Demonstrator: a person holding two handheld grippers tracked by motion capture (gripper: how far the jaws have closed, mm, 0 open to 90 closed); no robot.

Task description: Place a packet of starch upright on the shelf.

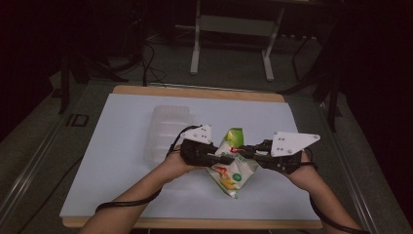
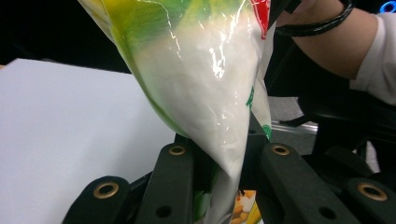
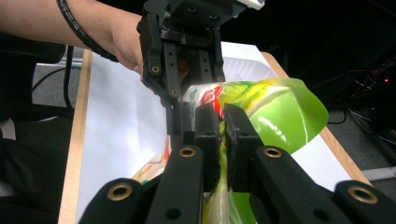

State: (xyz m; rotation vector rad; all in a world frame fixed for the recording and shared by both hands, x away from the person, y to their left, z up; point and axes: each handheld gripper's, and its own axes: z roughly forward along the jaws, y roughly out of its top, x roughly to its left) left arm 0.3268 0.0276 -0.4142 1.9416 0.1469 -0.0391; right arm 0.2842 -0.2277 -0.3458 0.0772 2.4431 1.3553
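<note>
High view: I hold the snack bag [image 1: 233, 163] lifted just above the counter [image 1: 122, 146], its long axis running near to far, left gripper [image 1: 218, 158] and right gripper [image 1: 239, 151] both clamped on its middle from opposite sides.

The table [image 1: 122, 146] carries a white top sheet over a light wooden board, whose edge shows along the far and near sides. Beyond the fingers, across the table, a grey carpeted floor [image 1: 229, 73] extends to a white metal desk frame [image 1: 197, 44] with two legs. Black cables [image 1: 146, 63] lie on the floor to the far left. The surrounding room is dark.
</note>
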